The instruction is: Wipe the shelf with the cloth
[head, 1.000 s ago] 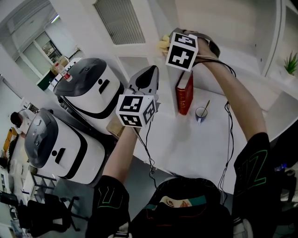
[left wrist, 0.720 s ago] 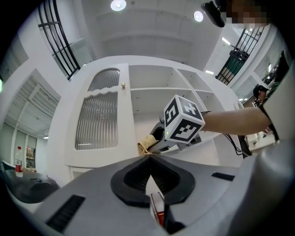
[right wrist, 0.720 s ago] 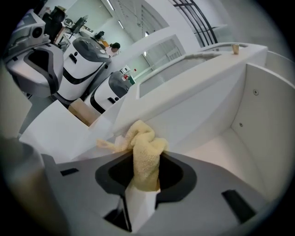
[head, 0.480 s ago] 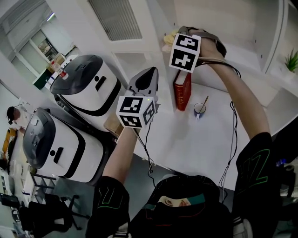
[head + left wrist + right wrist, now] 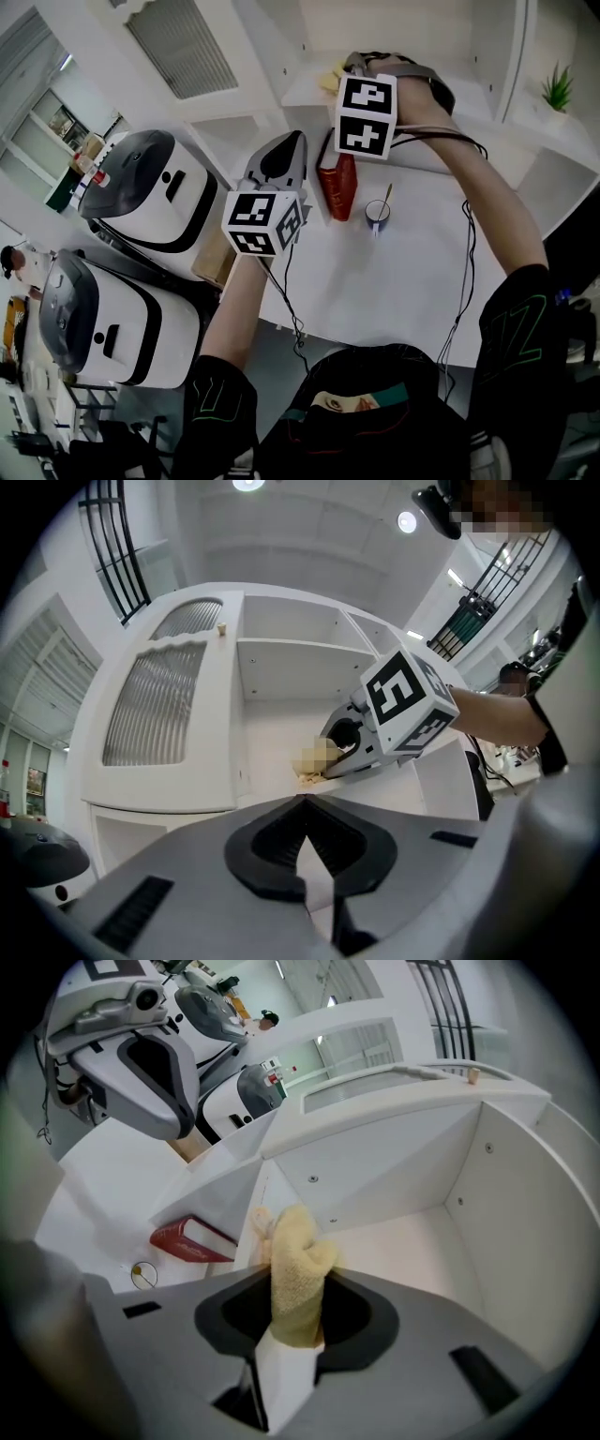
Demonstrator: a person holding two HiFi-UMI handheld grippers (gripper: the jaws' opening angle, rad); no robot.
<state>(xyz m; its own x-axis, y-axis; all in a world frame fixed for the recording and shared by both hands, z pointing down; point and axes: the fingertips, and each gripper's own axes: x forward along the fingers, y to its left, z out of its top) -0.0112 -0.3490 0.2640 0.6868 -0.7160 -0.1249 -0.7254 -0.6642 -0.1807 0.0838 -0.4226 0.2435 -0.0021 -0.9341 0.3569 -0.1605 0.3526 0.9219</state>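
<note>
head view: right hand-held gripper (image 5: 343, 67) sets pale yellow terry cloth (image 5: 329, 82) on white shelf board (image 5: 298, 94), front edge | left gripper view: left hand-held gripper (image 5: 303, 803) closed, empty, off the shelf | right gripper view: jaws clamp cloth; advice: press flat, sweep toward back corner

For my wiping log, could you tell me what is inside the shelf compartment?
Only the yellow cloth, gripped by the right tongs; the shelf floor beneath it is hidden.

White walls (image 5: 309, 555); round ceiling lights (image 5: 406, 521); louvred panel (image 5: 183, 47); grey floor (image 5: 272, 366) below.
</note>
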